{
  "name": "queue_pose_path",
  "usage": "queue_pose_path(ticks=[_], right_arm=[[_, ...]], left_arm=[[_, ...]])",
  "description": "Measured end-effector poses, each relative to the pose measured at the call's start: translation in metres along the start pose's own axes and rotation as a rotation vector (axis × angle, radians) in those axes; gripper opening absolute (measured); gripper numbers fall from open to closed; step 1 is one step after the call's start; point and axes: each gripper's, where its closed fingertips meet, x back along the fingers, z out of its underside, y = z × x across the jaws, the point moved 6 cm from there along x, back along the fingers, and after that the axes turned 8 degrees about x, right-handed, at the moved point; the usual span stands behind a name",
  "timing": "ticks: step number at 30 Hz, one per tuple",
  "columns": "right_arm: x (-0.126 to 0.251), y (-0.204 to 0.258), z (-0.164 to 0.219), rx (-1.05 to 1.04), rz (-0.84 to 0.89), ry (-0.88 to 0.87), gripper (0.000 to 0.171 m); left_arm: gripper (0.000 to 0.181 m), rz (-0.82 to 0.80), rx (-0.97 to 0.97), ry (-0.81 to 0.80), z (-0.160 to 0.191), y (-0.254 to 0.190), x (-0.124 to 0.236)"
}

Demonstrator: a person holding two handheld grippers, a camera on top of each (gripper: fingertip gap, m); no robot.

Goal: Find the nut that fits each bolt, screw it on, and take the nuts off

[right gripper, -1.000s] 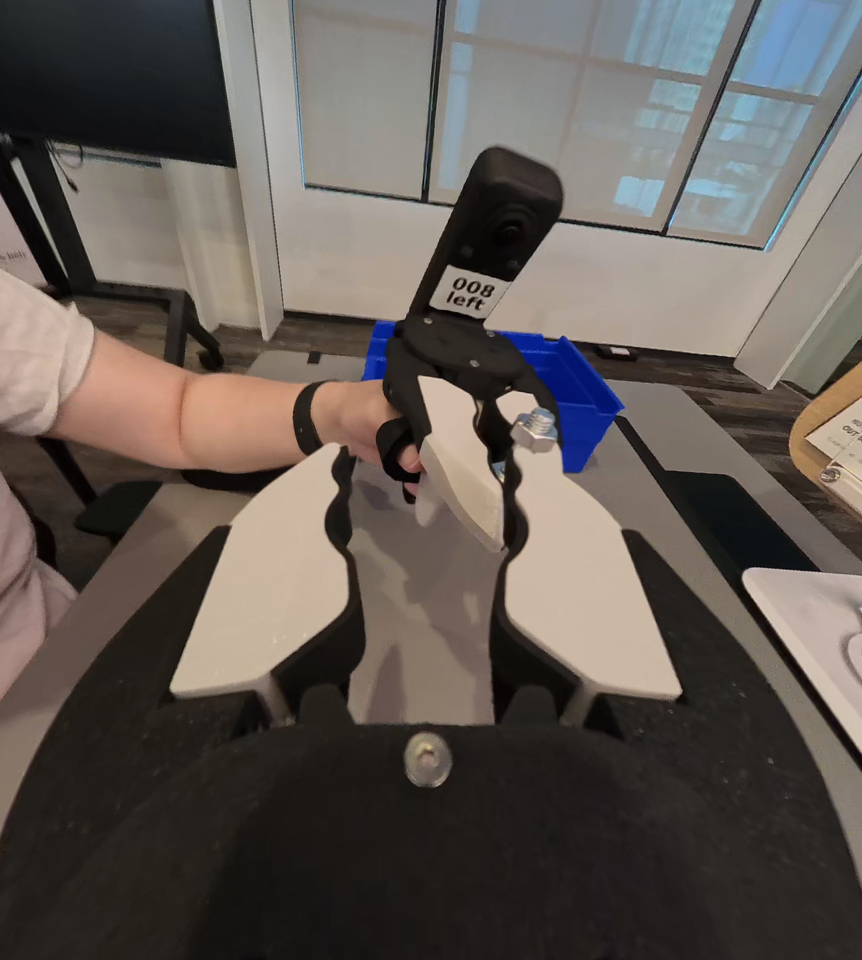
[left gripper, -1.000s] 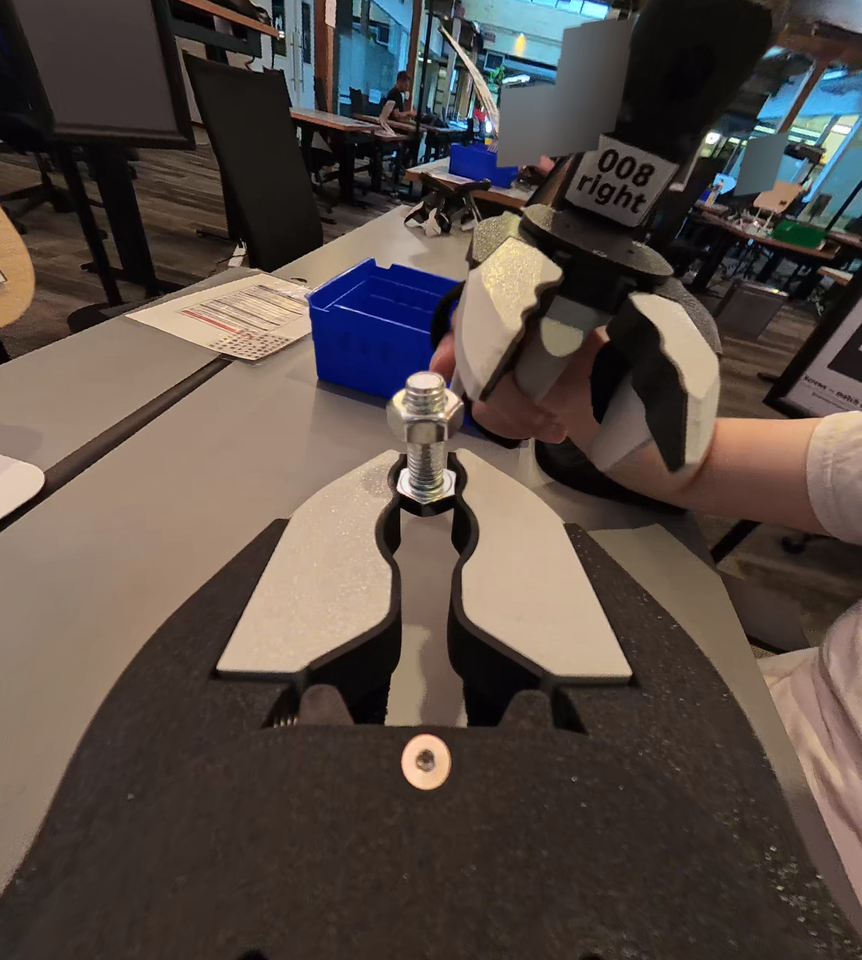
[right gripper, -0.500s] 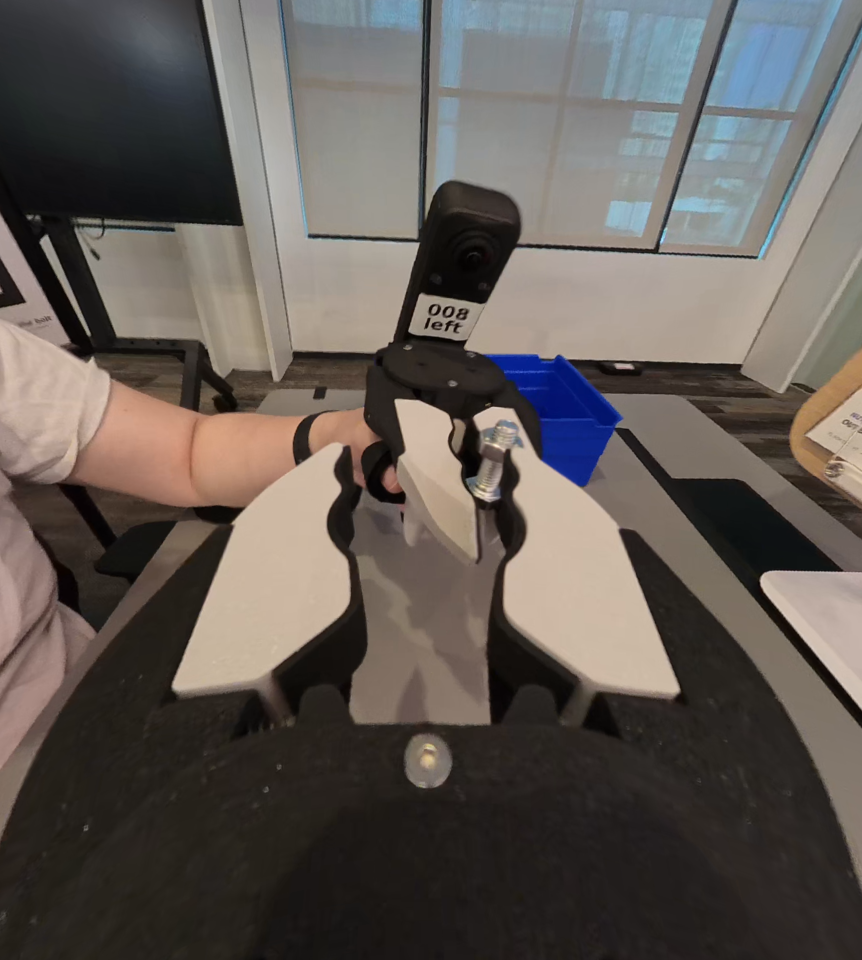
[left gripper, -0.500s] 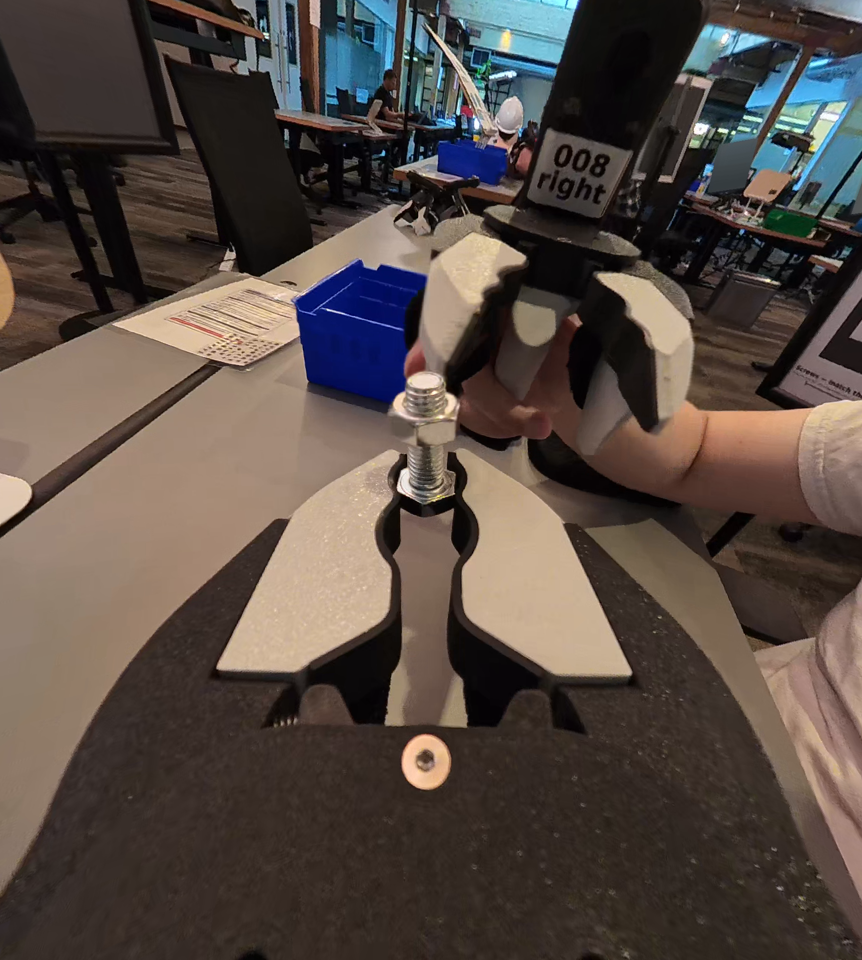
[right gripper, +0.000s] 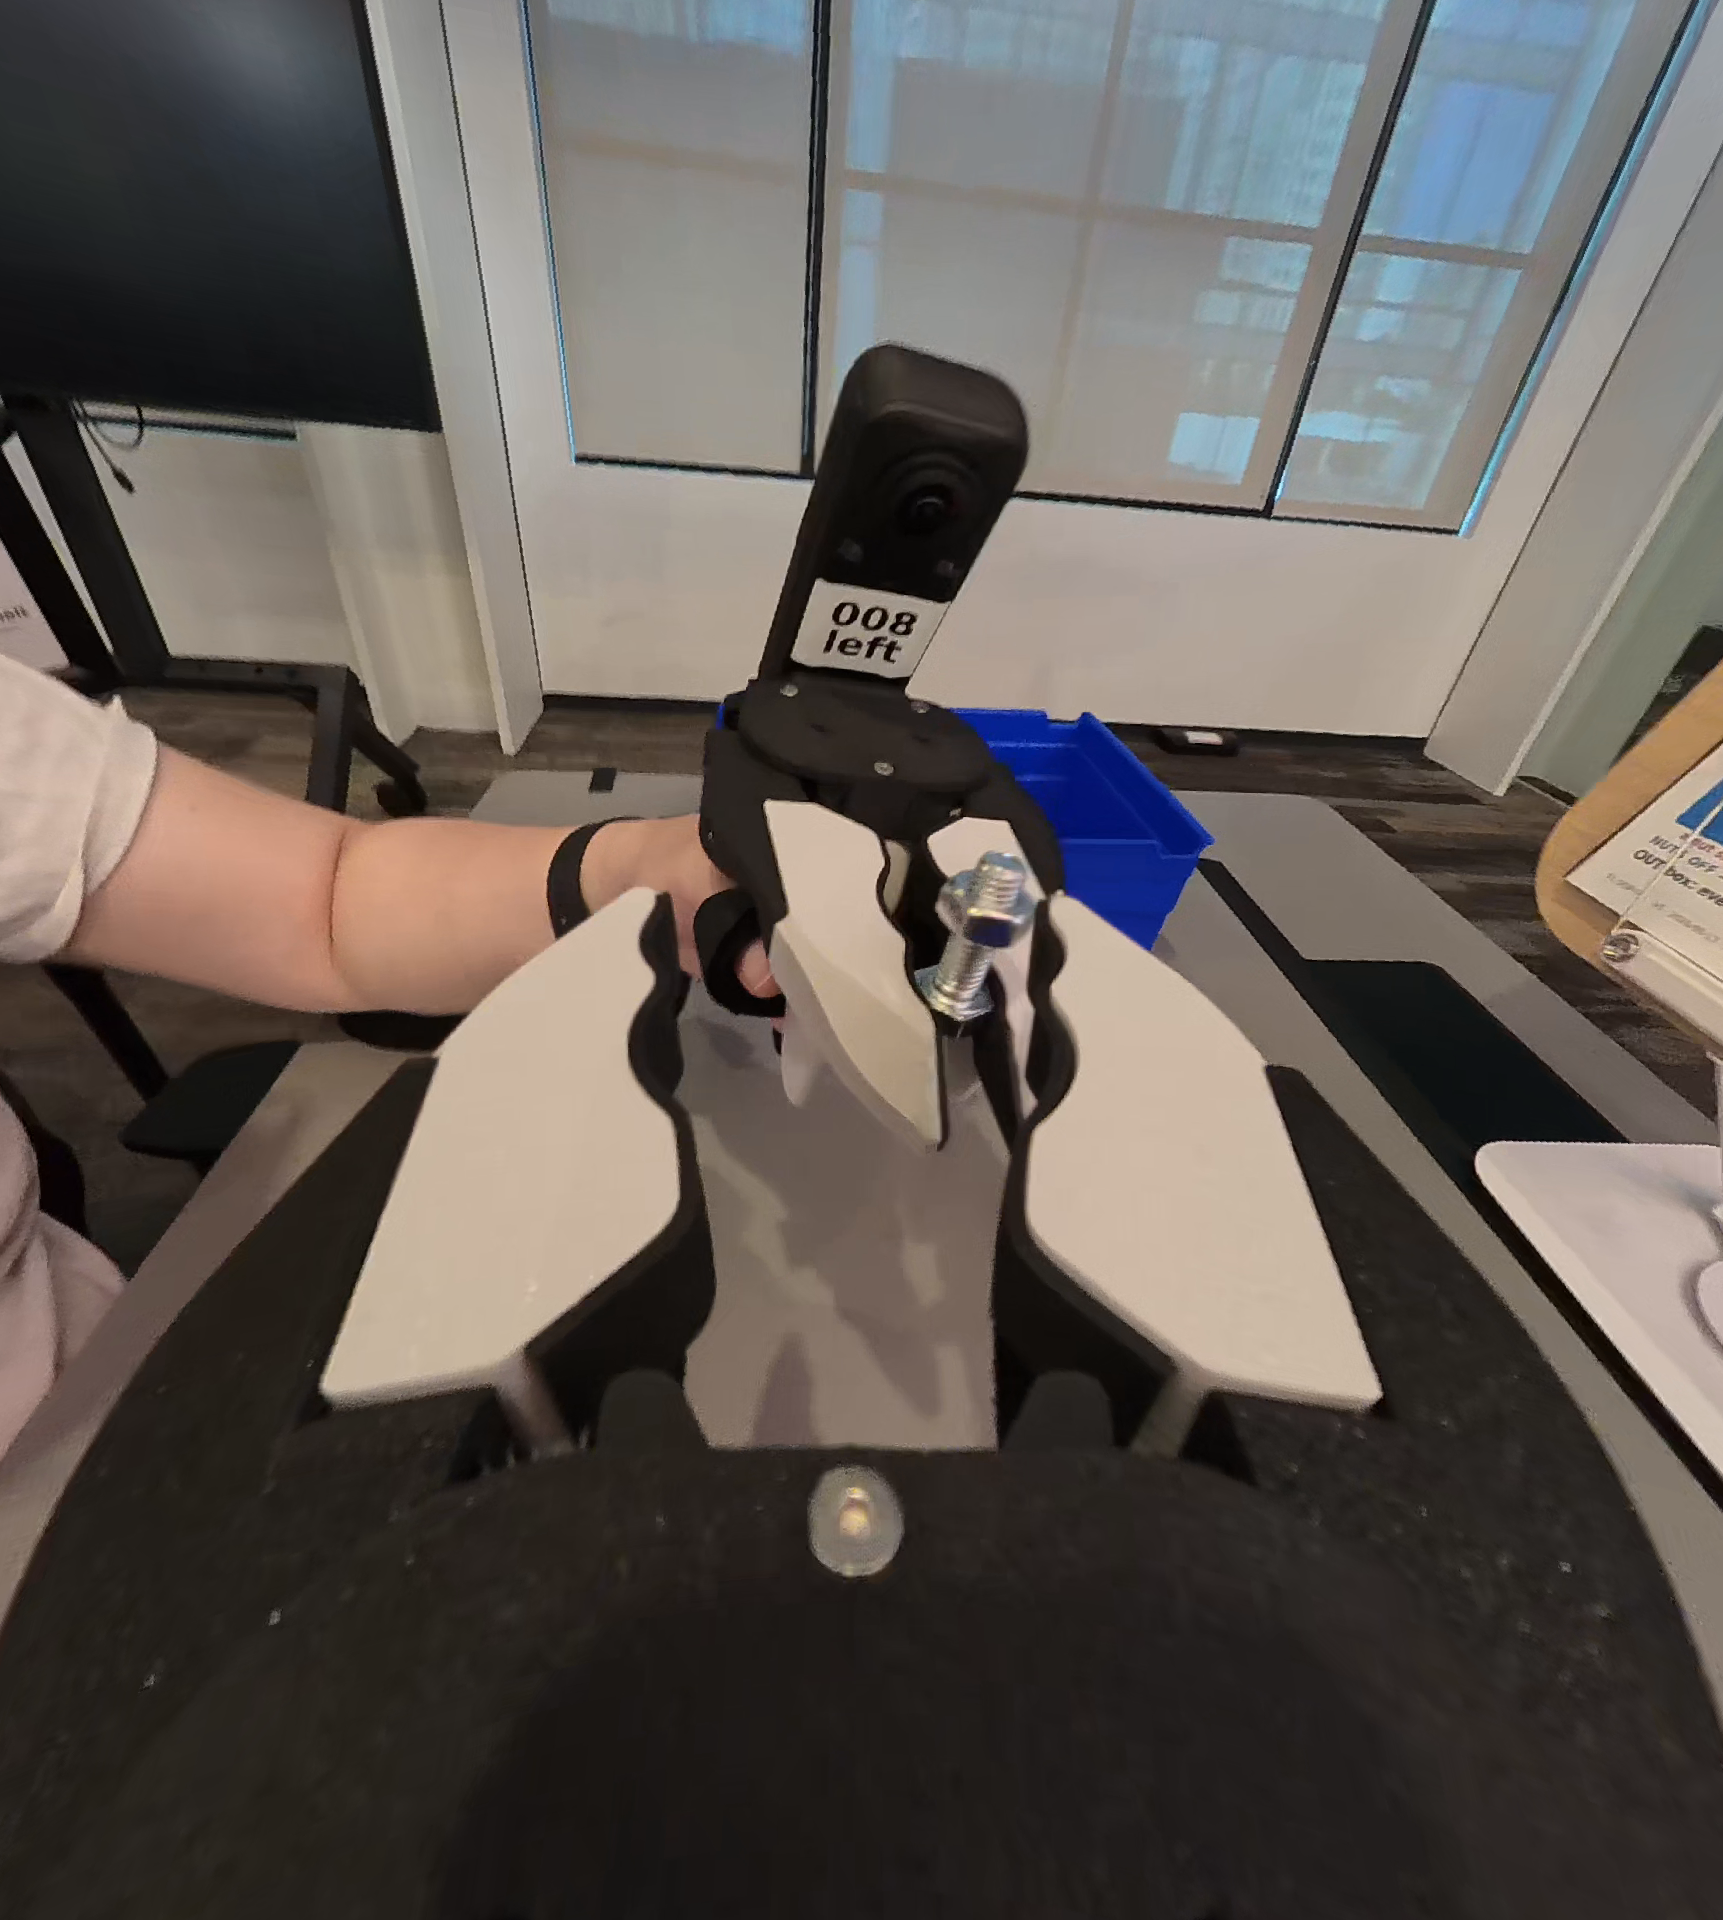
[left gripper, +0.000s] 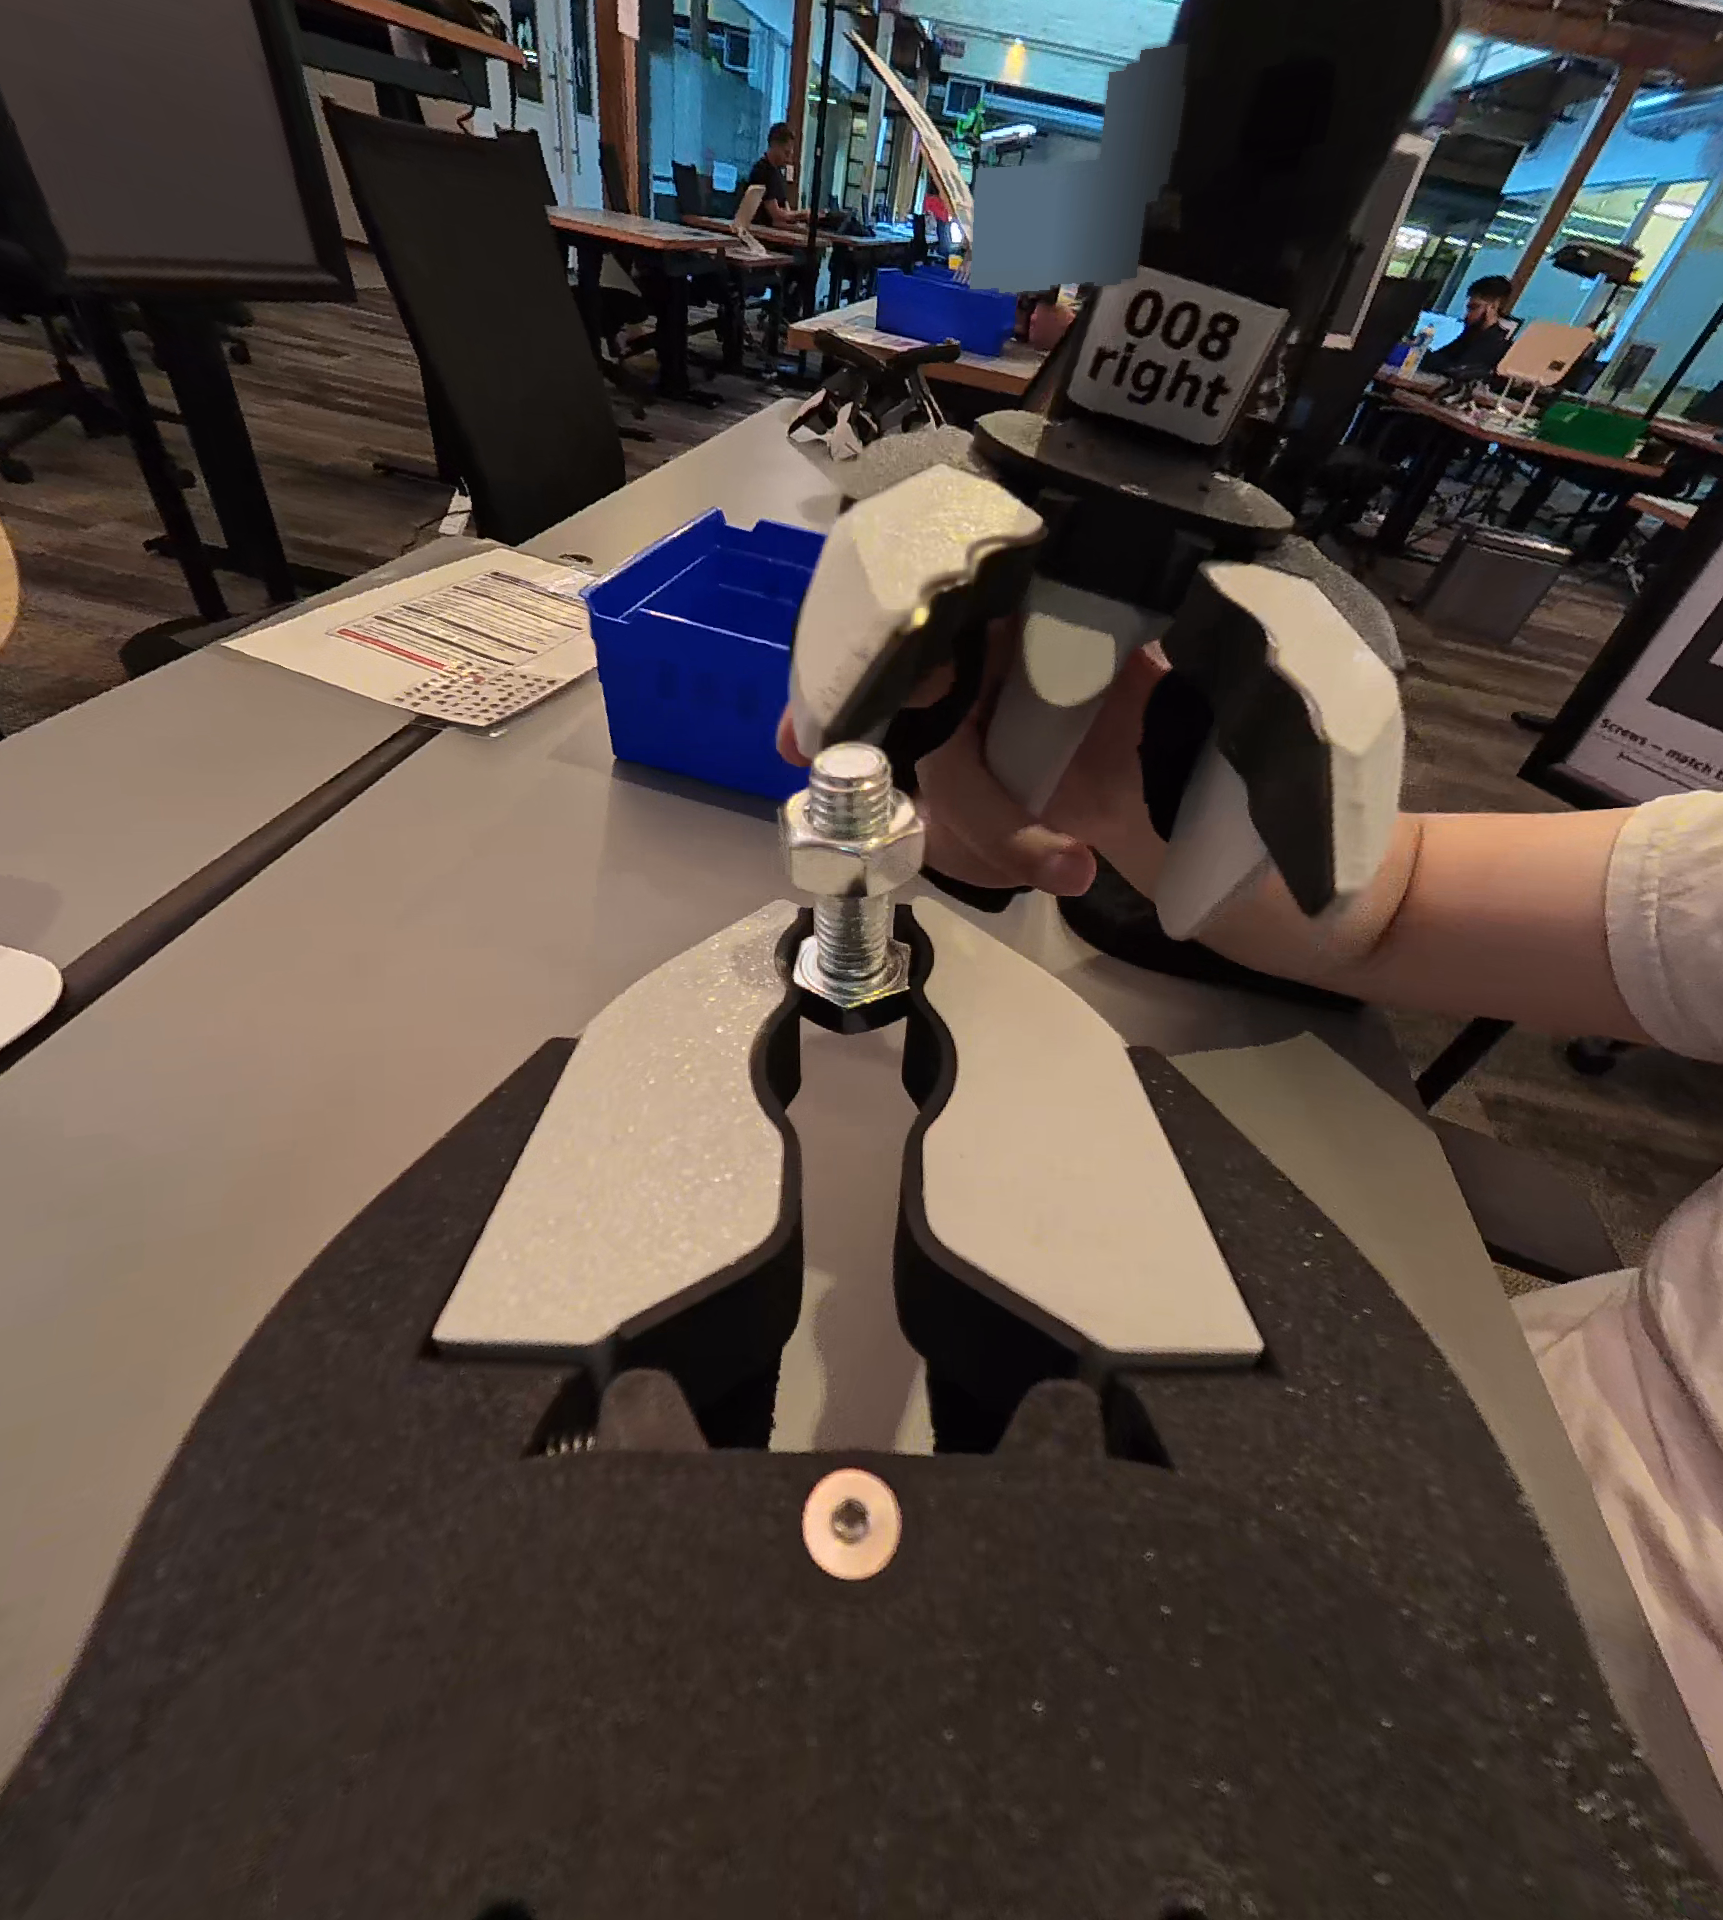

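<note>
Left gripper (left gripper: 852,977): narrowed onto the head of a hex bolt (left gripper: 849,940), clamping it in the notch near the fingertips so the threaded shank stands upright and free; the right wrist view shows the same hold from the far side (right gripper: 950,1023).
Why held so: gripping by the head leaves the whole thread exposed, and I judge it keeps the bolt from spinning while the other tool turns the nut.
Hex nut (left gripper: 852,850): threaded on near the top of the shank, only the shank's tip showing above it, a stretch of bare thread below; well clear of the left fingers.
Right gripper (left gripper: 1096,821): spread wide and holding nothing, raised just behind and to the side of the nut; not touching it.
Step in hand: likely closing on the nut to turn it, though which way cannot be told.
Blue bin (left gripper: 701,665): on the grey table (left gripper: 317,935) beyond the bolt; the visible part of its inside shows nothing, the bottom is hidden.
Printed sheet (left gripper: 462,639): flat beside the bin.
</note>
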Motion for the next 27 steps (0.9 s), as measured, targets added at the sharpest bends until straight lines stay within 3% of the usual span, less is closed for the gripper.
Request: queue_pose_path(ticks=[9,13,21,27], right_arm=[[-0.009,0.007,0.004,0.020,-0.031,0.029,0.074],[0.001,0.001,-0.001,-0.004,-0.024,-0.011,0.060],[-0.005,0.004,0.003,0.011,-0.033,0.006,0.068],[0.006,-0.006,-0.002,-0.007,0.011,-0.036,0.057]], left_arm=[[0.014,0.004,-0.024,0.035,0.005,-0.004,-0.008],[0.014,0.007,-0.002,0.003,0.001,-0.002,-0.002],[0.014,0.016,-0.011,0.015,0.003,-0.005,-0.007],[0.014,0.017,0.019,-0.030,-0.004,0.000,0.004]])
